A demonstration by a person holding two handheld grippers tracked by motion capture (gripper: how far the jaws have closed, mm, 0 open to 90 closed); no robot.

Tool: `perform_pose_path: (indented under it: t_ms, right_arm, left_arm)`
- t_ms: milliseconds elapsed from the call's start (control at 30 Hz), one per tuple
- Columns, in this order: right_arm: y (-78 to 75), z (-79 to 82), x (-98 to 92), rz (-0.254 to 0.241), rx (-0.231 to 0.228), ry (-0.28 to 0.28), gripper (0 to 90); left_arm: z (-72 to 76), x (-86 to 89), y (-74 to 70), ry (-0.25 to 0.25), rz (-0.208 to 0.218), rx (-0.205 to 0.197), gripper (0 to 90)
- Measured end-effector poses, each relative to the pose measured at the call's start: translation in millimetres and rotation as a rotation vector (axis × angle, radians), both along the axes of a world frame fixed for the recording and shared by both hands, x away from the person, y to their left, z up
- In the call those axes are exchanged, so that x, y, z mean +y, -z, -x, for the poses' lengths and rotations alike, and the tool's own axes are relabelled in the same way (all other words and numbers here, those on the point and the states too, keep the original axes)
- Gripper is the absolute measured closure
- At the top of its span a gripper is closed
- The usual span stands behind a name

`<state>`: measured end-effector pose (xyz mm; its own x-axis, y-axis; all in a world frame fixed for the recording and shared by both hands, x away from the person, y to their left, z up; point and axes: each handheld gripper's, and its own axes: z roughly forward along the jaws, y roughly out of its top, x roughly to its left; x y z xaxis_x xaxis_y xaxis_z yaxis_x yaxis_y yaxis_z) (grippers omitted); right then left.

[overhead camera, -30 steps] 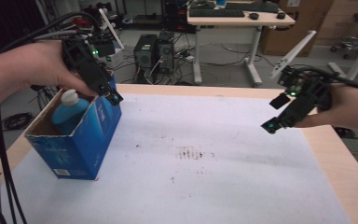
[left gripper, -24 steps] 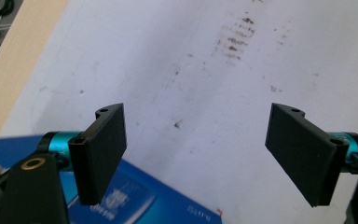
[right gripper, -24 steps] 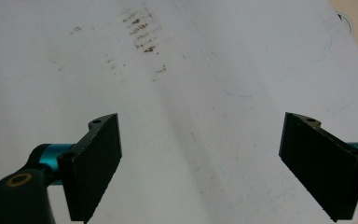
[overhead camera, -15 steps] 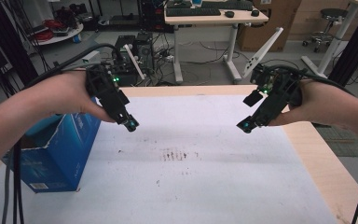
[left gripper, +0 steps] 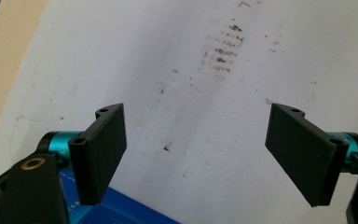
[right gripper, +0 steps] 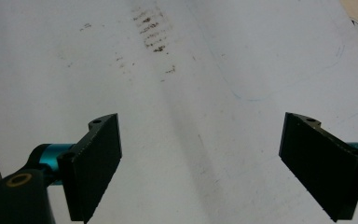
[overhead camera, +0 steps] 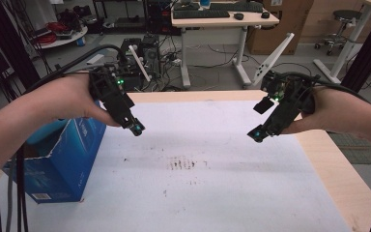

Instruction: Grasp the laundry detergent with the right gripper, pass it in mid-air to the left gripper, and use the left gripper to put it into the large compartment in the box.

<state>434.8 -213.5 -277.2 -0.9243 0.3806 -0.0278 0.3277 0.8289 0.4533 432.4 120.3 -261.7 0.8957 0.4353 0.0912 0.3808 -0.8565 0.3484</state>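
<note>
While you hold both hands above white table sheet (overhead camera: 212, 193), left gripper (left gripper: 196, 154) and right gripper (right gripper: 200, 163) gape wide, empty. Blue cardboard box (overhead camera: 63, 154) at your left, contents hidden; brown smudges (overhead camera: 186, 163) mid-sheet, unidentifiable.

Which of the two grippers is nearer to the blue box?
The left gripper: it hovers just beside the blue box, while the right gripper hangs over the far side of the table.
</note>
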Motion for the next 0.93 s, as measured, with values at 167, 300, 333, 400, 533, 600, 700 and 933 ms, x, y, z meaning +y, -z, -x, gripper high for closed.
perform_pose_path:
  t_ms: [167,300,333,400,533,600,700,933]
  right_arm:
    - [-0.4,-0.1,0.8,-0.006,0.0,-0.005,12.3]
    - [-0.9,-0.2,-0.1,-0.009,-0.001,-0.004,12.3]
    - [-1.0,-0.1,-0.4,-0.009,-0.002,-0.006,12.3]
    - [-1.3,-0.2,-1.2,-0.009,-0.005,-0.006,12.3]
    - [-1.9,0.6,-1.9,-0.009,-0.008,-0.007,12.3]
    - [-2.3,1.3,-2.5,-0.009,-0.008,-0.001,12.3]
    - [-3.0,1.9,-3.0,-0.011,-0.01,-0.001,12.3]
    - [-4.3,3.3,-3.7,-0.017,-0.011,0.0,12.3]
  left_arm:
    - [-0.2,-0.4,0.5,-0.002,0.002,0.001,20.6]
    - [-0.2,-1.1,1.3,0.005,-0.007,0.006,20.6]
    - [-0.1,-1.2,1.3,0.004,-0.004,0.006,20.7]
    - [0.0,-1.2,1.2,0.004,-0.003,0.006,20.6]
    - [0.1,-1.0,0.9,0.008,-0.005,0.005,20.7]
    - [0.4,-1.5,1.7,0.004,-0.006,0.007,20.6]
    - [0.3,-1.0,1.0,0.004,-0.004,0.005,20.6]
    - [-0.5,1.0,0.6,-0.005,-0.001,0.009,20.6]
